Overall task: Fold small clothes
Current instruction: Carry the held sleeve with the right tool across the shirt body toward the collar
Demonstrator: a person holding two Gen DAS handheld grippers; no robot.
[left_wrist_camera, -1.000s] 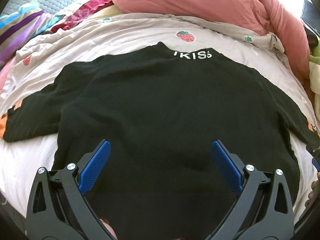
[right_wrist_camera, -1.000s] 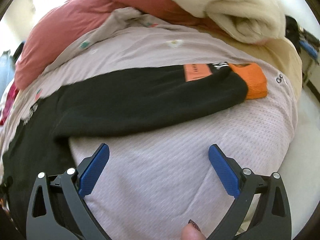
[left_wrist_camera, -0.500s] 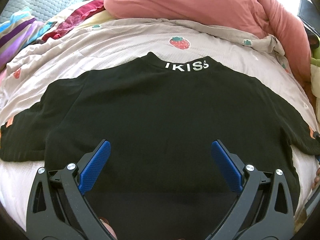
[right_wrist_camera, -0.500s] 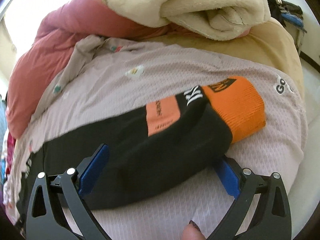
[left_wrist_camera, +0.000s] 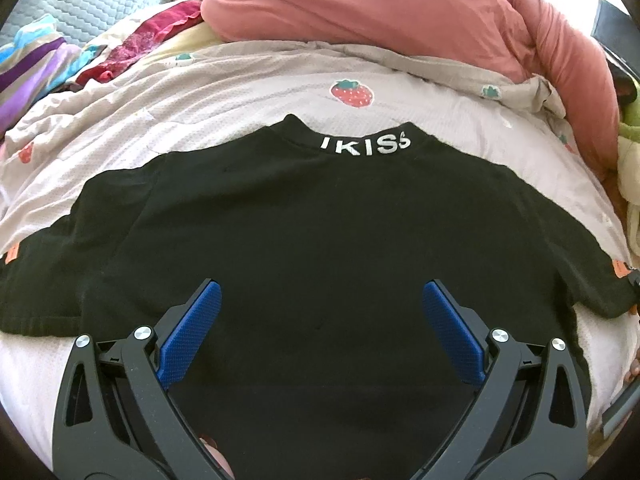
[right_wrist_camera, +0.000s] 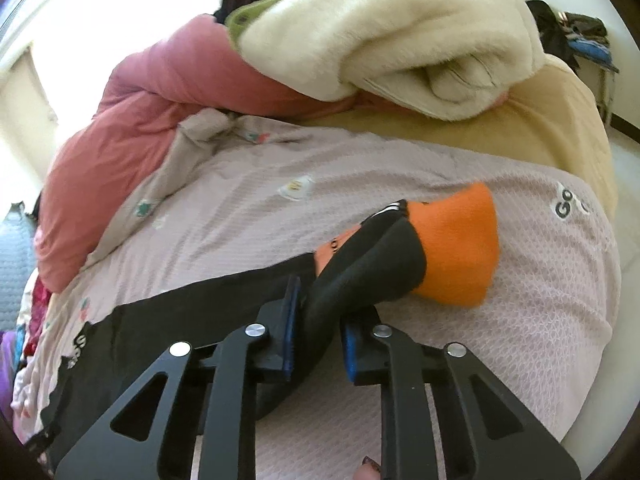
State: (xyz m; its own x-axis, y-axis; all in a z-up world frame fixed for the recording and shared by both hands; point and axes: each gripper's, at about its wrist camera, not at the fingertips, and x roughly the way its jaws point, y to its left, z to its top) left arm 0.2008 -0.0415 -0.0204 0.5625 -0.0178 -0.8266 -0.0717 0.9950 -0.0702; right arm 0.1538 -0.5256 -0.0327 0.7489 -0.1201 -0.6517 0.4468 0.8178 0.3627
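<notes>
A small black sweater (left_wrist_camera: 312, 232) lies flat on the bed, back up, with white "KISS" lettering on its collar (left_wrist_camera: 366, 146) and both sleeves spread sideways. My left gripper (left_wrist_camera: 320, 320) hovers open over the sweater's lower body, nothing between its blue pads. In the right wrist view, the right sleeve (right_wrist_camera: 360, 276) ends in an orange cuff (right_wrist_camera: 460, 248). My right gripper (right_wrist_camera: 318, 320) is closing its jaws and pinches the bunched black sleeve just before the cuff.
The pale pink strawberry-print bedspread (left_wrist_camera: 240, 100) lies under the sweater. A pink duvet (left_wrist_camera: 400, 12) and a cream fleece blanket (right_wrist_camera: 400, 28) are heaped at the head of the bed. Colourful clothes (left_wrist_camera: 36, 68) lie far left. The bed's right edge (right_wrist_camera: 600, 360) is close to the cuff.
My right gripper moved onto the right sleeve and closed on it near the orange cuff, bunching the fabric. The left gripper drifted slightly over the sweater and stayed open.
</notes>
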